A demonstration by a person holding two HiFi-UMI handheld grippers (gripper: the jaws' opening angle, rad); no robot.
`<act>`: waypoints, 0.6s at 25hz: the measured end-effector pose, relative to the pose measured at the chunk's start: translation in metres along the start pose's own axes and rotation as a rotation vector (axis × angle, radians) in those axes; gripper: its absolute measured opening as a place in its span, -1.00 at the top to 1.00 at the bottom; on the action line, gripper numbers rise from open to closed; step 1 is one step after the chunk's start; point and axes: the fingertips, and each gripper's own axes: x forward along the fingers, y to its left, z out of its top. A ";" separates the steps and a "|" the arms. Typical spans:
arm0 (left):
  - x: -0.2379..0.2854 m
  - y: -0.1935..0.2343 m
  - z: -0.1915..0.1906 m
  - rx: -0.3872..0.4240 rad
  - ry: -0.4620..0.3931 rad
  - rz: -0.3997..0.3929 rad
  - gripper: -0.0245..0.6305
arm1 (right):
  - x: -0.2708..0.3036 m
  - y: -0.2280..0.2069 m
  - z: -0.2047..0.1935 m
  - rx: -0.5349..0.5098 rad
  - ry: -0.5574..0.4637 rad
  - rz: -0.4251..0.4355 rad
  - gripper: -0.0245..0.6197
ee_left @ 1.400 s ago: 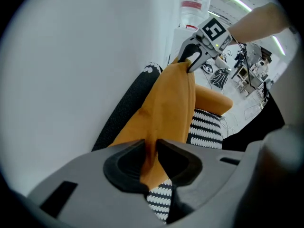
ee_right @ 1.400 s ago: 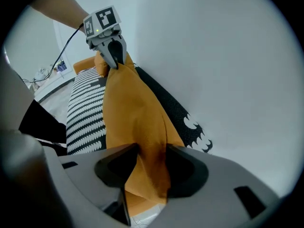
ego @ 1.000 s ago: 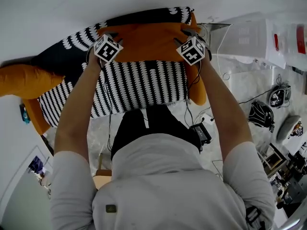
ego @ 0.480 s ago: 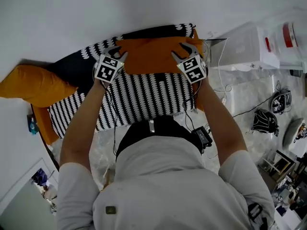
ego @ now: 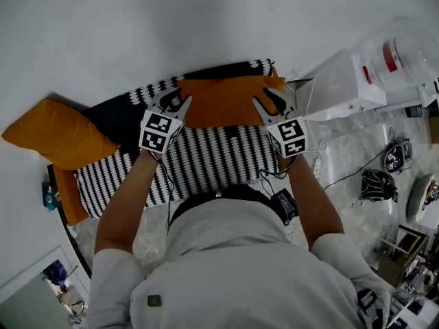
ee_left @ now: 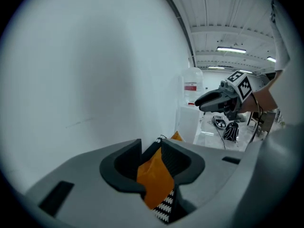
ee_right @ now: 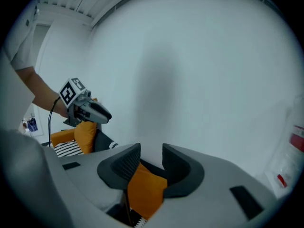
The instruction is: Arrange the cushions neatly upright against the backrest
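An orange cushion point(ego: 223, 100) stands along the backrest of the black-and-white patterned sofa point(ego: 206, 153). A second orange cushion point(ego: 58, 134) leans at the sofa's left end. My left gripper point(ego: 175, 105) hovers above the first cushion's left end, jaws apart. My right gripper point(ego: 271, 105) hovers over its right end; its jaws have just been closing, and no pad presses on anything. In the left gripper view the cushion point(ee_left: 154, 179) shows through the gap of the left gripper point(ee_left: 151, 148). In the right gripper view the cushion point(ee_right: 145, 191) lies below the right gripper point(ee_right: 151, 153).
A white wall point(ego: 171, 26) rises right behind the sofa. A white box point(ego: 339, 81) and a large clear jug point(ego: 398, 50) stand to its right. Cables and dark gear point(ego: 376, 184) lie on the floor at the right.
Both grippers have risen from the cushion's top corners toward the camera. The cushion stays against the backrest. The head view has tilted, showing more wall.
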 end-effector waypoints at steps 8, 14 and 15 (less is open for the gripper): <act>-0.070 -0.009 0.039 -0.032 -0.131 0.048 0.59 | -0.053 0.036 0.064 -0.008 -0.128 -0.026 0.63; -0.111 -0.016 0.067 -0.028 -0.220 0.059 0.71 | -0.072 0.053 0.087 -0.002 -0.182 -0.053 0.74; -0.116 -0.016 0.069 -0.039 -0.232 0.061 0.73 | -0.073 0.056 0.089 -0.004 -0.187 -0.056 0.75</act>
